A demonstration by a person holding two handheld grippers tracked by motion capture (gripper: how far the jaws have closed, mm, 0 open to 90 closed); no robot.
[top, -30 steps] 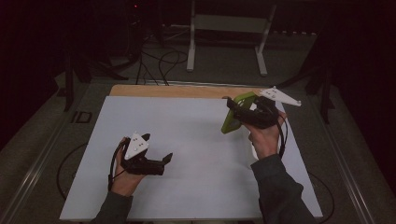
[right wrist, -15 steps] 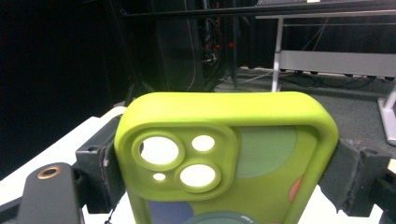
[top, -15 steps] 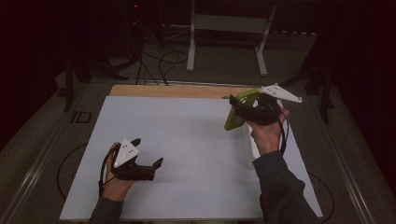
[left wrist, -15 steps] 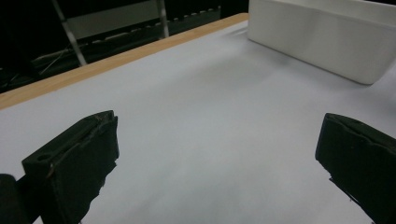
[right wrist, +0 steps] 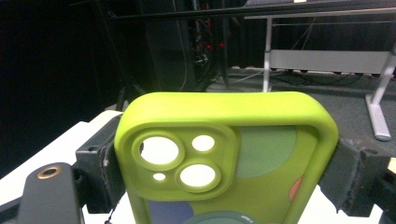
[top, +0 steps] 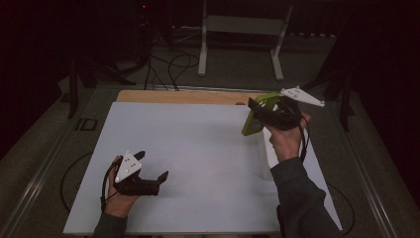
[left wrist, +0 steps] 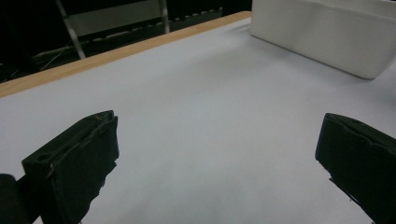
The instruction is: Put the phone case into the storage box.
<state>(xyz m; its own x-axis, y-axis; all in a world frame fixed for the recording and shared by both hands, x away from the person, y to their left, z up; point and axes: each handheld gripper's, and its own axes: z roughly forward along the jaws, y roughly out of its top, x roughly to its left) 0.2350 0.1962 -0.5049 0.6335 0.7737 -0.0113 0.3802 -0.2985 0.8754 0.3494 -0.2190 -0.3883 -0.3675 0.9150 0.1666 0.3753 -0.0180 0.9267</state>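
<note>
A lime-green phone case [top: 256, 117] with camera cut-outs is held up in the air above the table's right side, and my right gripper [top: 262, 113] is shut on it. In the right gripper view the case [right wrist: 224, 140] stands upright, its sides clamped between the two black pads [right wrist: 99, 163]. My left gripper [top: 152, 166] rests low over the white table sheet [top: 198, 148] at the near left. It is open, with nothing between its wide-apart jaws. Bare sheet lies ahead of the left gripper [left wrist: 215, 158].
A white rectangular box [top: 265, 158] lies on the sheet under my right hand, and the same white box [left wrist: 327, 32] sits ahead in the left gripper view. A wooden strip [top: 183, 96] runs along the table's far edge. Beyond it stand a metal stand [top: 237, 29] and cables on the dark floor.
My left gripper has slid a little toward the near left corner. My right gripper has carried the green case slightly right and farther from me.
</note>
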